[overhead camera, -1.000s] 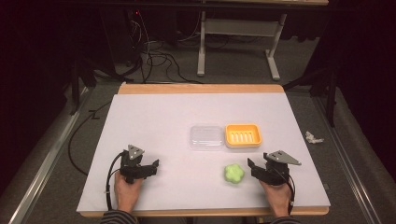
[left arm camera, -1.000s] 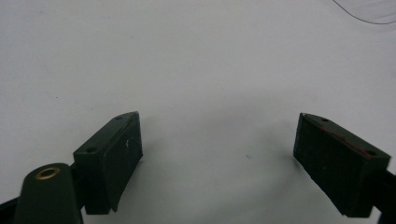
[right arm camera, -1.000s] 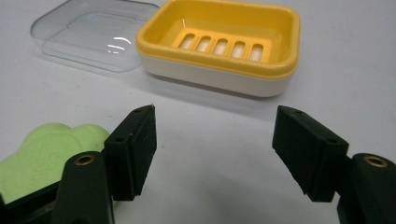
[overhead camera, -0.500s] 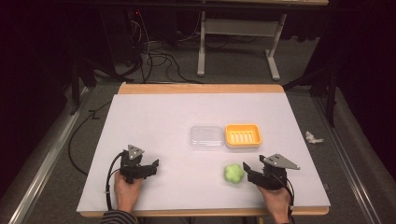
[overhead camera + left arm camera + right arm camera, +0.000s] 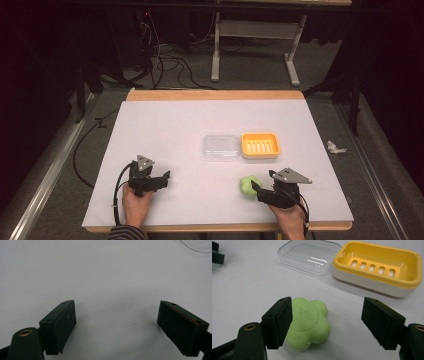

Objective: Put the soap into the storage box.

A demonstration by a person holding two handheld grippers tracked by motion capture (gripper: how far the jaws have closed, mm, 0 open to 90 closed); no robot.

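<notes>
A green flower-shaped soap (image 5: 249, 185) (image 5: 309, 322) lies near the table's front edge, right of centre. My right gripper (image 5: 258, 191) (image 5: 330, 315) points at it, open. Its jaws have just been opening, and the soap sits between them, close against the left jaw and well apart from the right one. Behind the soap stand a yellow soap dish (image 5: 260, 145) (image 5: 409, 265) and, to its left, a clear lid (image 5: 220, 146) (image 5: 309, 255). My left gripper (image 5: 163, 180) (image 5: 116, 317) rests at the front left, open, with bare white table between its jaws.
The white table (image 5: 165, 130) has a wooden far edge (image 5: 215, 94). A crumpled white scrap (image 5: 336, 147) lies on the floor to the right. Cables (image 5: 170, 65) and a desk frame (image 5: 255, 45) are on the floor beyond the table.
My right gripper has shifted left toward the soap and slightly nearer the front edge, with its jaws now wider apart. The soap, dish, lid and left gripper have stayed put.
</notes>
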